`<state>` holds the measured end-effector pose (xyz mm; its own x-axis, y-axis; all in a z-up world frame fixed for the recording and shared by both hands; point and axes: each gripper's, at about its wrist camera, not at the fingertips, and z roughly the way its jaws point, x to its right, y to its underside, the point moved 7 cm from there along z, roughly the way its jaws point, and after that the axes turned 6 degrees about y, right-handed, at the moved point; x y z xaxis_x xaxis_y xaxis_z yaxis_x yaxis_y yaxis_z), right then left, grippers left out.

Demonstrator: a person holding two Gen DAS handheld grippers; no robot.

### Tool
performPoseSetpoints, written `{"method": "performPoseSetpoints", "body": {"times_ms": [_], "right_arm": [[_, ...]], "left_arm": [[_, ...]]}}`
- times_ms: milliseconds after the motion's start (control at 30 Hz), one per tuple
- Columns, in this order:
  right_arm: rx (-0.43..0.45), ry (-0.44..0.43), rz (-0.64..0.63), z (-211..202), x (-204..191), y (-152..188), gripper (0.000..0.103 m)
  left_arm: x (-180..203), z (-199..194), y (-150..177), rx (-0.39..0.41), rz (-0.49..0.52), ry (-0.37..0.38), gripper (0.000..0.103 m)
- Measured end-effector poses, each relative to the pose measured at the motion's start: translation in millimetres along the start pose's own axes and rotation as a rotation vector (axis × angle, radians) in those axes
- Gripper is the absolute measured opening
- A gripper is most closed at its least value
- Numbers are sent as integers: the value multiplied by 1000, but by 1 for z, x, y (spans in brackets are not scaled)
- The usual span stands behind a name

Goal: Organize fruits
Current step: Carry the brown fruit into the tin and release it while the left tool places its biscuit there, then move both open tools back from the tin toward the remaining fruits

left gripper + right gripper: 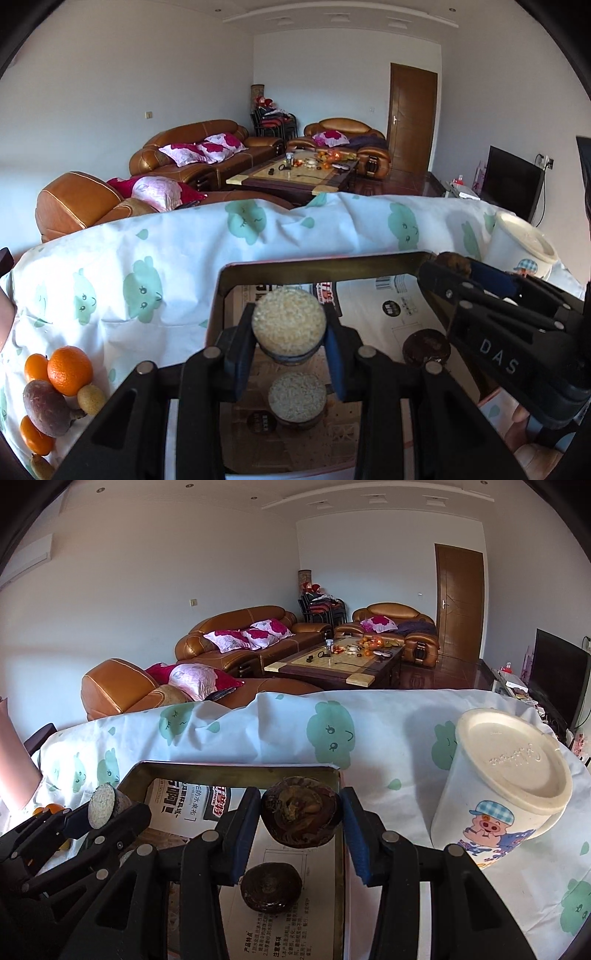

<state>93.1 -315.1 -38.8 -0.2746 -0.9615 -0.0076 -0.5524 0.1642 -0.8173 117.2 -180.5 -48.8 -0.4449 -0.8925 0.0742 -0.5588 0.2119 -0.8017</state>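
Behind left jaws, tray [325, 264] half hidden

You are looking at a mirror-bright metal tray [325, 263], reflecting a cut cane piece [289, 322] with a pale, grainy, fibrous face. At 3 o'clock a dark, rough, scaly fruit [300, 811] is showing a matt skin. Beneath, the printed tablecloth [147, 258] is looking soft and creased; at 9 o'clock the oranges [69, 370] are shining, dimpled.
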Motion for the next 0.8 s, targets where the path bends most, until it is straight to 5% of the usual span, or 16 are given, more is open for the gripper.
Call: {"method": "performPoseSetpoints", "body": {"times_ms": [367, 800], "right_arm": [[-32, -49, -25, 9, -13, 5, 47], [7, -104, 26, -1, -12, 1, 51]], "left_arm": [[-2, 8, 2, -33, -23, 1, 38], [-23, -28, 0, 73, -30, -190, 96]]}}
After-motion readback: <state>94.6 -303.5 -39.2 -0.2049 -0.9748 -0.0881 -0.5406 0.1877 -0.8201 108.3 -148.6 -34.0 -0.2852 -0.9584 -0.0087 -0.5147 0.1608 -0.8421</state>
